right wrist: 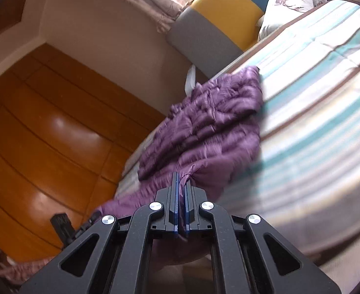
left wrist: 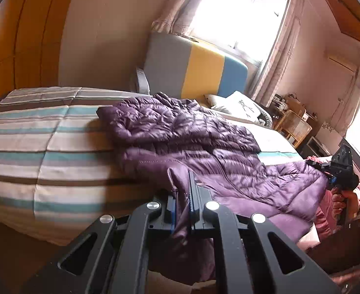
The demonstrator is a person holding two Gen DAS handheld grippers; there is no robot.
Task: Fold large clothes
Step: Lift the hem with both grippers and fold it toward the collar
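Left wrist view: your left gripper [left wrist: 183,193] is clenched on a fold of the purple down jacket [left wrist: 180,132]. The pinched fabric stands up between the fingers and hangs below them. Ahead of the gripper, the rest of the jacket lies spread across the striped bedspread [left wrist: 32,147], running from the gripper toward the far right. Beyond the jacket stand the grey, yellow and blue headboard [left wrist: 204,68] and a white pillow [left wrist: 243,103]. At the far right, your right gripper [left wrist: 327,169] meets the jacket's other edge, a hand [left wrist: 344,203] around its handle.

Right wrist view: your right gripper [right wrist: 182,183] is clenched on a bunched edge of the jacket [right wrist: 209,117]. The jacket extends forward from the fingertips over the bed's edge. The bedspread [right wrist: 315,98] lies to the right, a wooden wardrobe [right wrist: 45,134] to the left.
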